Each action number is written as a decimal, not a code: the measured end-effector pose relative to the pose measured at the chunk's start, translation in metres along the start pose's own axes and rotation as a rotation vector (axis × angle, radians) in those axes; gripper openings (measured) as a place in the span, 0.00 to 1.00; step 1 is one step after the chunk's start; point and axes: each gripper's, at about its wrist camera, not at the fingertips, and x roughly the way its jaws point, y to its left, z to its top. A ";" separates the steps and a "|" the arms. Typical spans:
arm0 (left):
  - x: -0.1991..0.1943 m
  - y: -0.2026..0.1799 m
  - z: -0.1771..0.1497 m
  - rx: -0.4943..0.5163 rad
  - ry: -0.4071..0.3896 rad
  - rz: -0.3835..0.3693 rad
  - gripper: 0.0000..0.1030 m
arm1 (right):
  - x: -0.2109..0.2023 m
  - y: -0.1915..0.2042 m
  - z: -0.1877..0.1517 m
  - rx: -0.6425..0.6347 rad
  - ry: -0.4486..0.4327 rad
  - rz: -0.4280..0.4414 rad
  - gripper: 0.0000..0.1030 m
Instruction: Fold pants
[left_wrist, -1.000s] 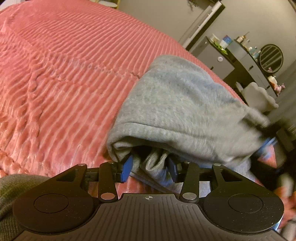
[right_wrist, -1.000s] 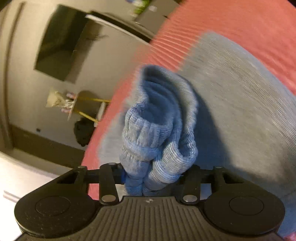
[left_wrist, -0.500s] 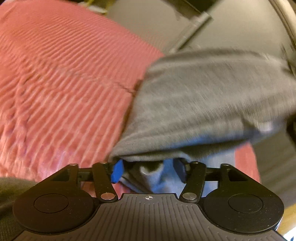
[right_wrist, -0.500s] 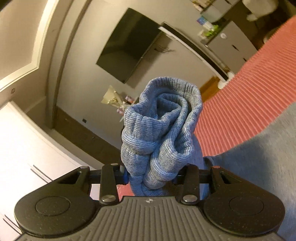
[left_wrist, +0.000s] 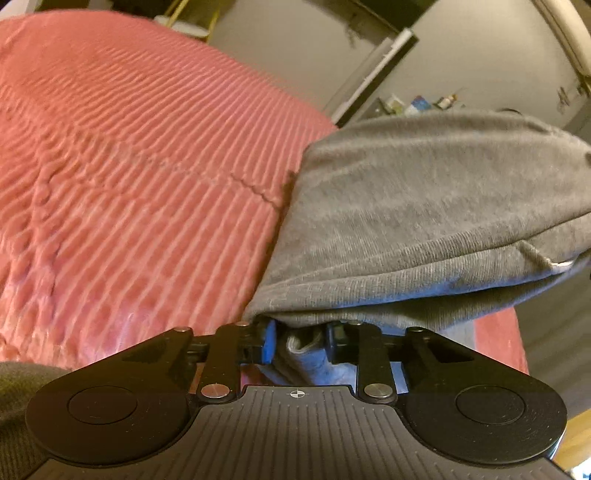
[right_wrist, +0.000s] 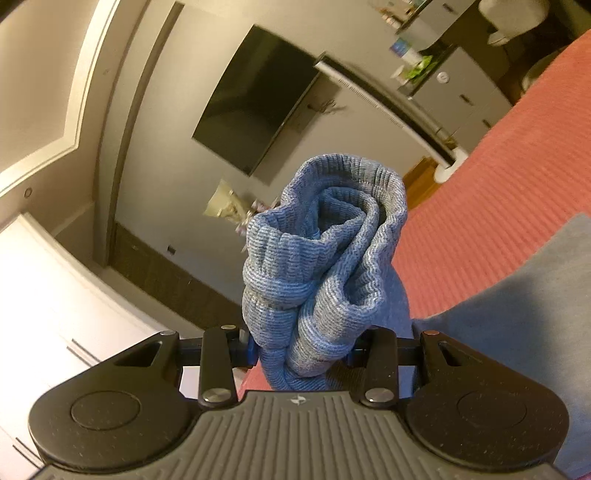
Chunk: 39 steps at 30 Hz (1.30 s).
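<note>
Pants (left_wrist: 424, 206) are grey sweatpants, mid-fold, partly lifted off the pink ribbed bedspread (left_wrist: 129, 166). Using bedspread as ref for everything.

L gripper (left_wrist: 300, 341): low, just above the near edge of the bedspread, angled down. Jaws have just been closing and now pinch a bunched bit of grey fabric between blue pad and black pad. Looks like a grip on the underside layer/hem, w/ the top layer draped forward over the jaws. Probably an anchor so the bottom corner doesn't slide while the other end gets carried.

R gripper (right_wrist: 301, 356): raised clear of the bedspread, pointing roughly level toward the wall w/ the TV (right_wrist: 255, 99). Clamped on the ribbed cuffs (right_wrist: 325, 258), both leg ends bunched together into one wad standing up out of the jaws. Rest of the leg fabric hangs down and to the right, trailing back onto the bedspread. Holding both cuffs as one = legs stay aligned for the fold.

Step, my read: bringing cuff end over toward waist end, half-fold. Not laid down yet.

Risk: cuff wad is thick, could creep out of R jaws; L pinch looks shallow, can't tell how many layers it has.
</note>
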 end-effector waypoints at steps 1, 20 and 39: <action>-0.001 0.000 0.000 0.012 -0.003 0.001 0.25 | -0.006 -0.004 0.001 0.001 -0.011 -0.011 0.38; 0.004 -0.006 -0.003 0.043 0.023 0.025 0.23 | -0.051 -0.142 -0.044 0.029 0.034 -0.321 0.38; -0.038 0.011 0.013 -0.024 0.004 -0.074 0.52 | -0.101 -0.159 -0.035 0.028 0.120 -0.450 0.72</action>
